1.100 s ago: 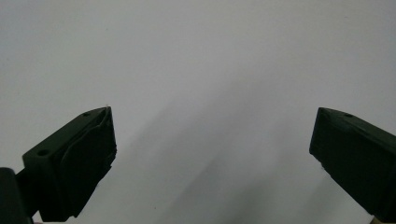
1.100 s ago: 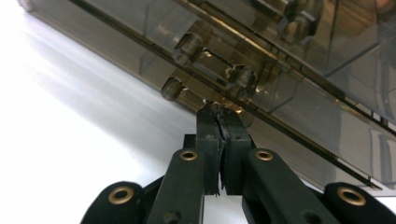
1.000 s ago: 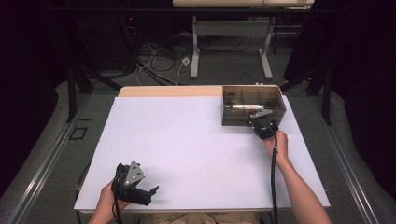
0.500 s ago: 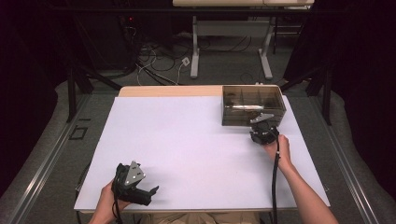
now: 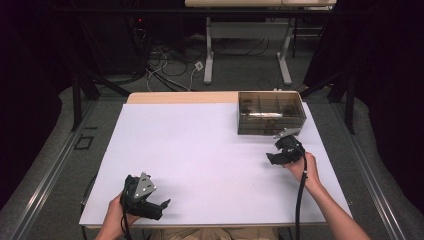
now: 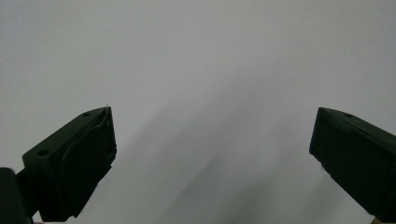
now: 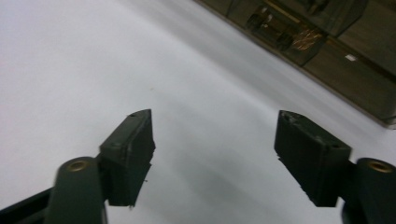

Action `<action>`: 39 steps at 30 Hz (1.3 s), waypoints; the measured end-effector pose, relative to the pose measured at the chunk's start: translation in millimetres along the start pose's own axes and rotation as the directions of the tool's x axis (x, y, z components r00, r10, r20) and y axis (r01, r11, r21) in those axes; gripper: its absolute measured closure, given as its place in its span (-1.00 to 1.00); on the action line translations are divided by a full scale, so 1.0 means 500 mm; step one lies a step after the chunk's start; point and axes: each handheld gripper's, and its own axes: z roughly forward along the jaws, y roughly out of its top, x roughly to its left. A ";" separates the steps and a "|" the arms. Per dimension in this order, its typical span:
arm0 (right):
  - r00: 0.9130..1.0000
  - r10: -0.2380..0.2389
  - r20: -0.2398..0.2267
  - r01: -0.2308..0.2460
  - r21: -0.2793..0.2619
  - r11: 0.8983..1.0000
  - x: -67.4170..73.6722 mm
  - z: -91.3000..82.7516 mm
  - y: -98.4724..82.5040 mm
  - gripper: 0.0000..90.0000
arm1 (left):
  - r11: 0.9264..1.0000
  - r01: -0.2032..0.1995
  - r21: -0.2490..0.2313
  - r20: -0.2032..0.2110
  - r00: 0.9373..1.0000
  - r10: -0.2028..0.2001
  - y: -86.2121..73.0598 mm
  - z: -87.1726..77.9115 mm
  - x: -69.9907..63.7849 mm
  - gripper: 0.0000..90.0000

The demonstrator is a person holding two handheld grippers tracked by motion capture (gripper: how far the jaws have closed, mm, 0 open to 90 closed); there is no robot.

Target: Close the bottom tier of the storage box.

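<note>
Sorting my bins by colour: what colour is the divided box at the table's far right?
Smoky, see-through brown box; the high view shows it best.

Right tongs (image 5: 272,159) just spread apart, empty; left tongs (image 5: 162,205) gape wide.

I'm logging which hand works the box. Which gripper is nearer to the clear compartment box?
Right. The right gripper sits just in front of the clear compartment box, jaws open and empty. The left gripper rests at the table's near left edge, far away.
</note>
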 end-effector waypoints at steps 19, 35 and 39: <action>0.994 -0.035 -0.106 0.033 -0.017 0.999 0.045 -0.051 -0.054 -0.89 | 1.000 -0.002 -0.001 -0.001 1.000 0.002 0.000 0.000 0.001 -0.99; 0.989 -0.038 -0.146 0.038 -0.007 0.999 0.076 -0.093 -0.100 -1.00 | 1.000 -0.004 0.015 0.008 1.000 0.004 0.001 -0.001 0.001 -0.99; 0.987 -0.039 -0.153 0.038 -0.008 0.999 0.085 -0.101 -0.111 -1.00 | 1.000 -0.006 0.015 0.006 1.000 0.006 0.002 -0.001 0.001 -0.99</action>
